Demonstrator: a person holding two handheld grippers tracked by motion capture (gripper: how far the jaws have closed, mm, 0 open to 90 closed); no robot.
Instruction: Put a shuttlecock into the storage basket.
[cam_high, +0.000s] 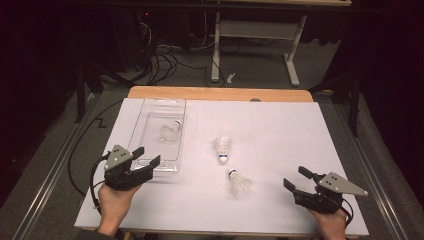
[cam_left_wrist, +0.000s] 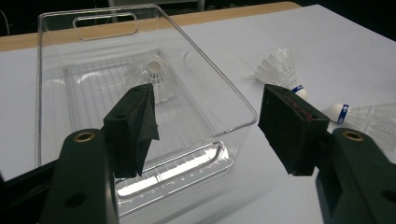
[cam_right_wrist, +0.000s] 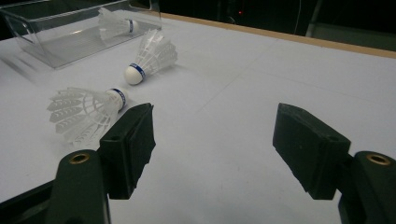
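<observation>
A clear plastic bin (cam_high: 150, 107) lies on the left of the white table and holds one white shuttlecock (cam_high: 170, 131) (cam_left_wrist: 152, 79) (cam_right_wrist: 114, 26). Two more shuttlecocks lie on the table: one at the centre (cam_high: 222, 148) (cam_left_wrist: 280, 70) (cam_right_wrist: 150, 57), one nearer the front (cam_high: 238, 183) (cam_left_wrist: 366, 119) (cam_right_wrist: 84, 112). My left gripper (cam_high: 147, 156) (cam_left_wrist: 205, 123) is open at the bin's near end (cam_left_wrist: 187, 161), nothing between its pads. My right gripper (cam_high: 297, 178) (cam_right_wrist: 215, 142) is open at the front right, the nearer shuttlecock just to its left.
The white table sheet (cam_high: 280, 130) ends in a wooden strip (cam_high: 220, 93) at the back. Beyond it stand a white desk frame (cam_high: 255, 35) and tangled cables (cam_high: 160, 55) on the floor. Metal rails (cam_high: 50, 170) run along both table sides.
</observation>
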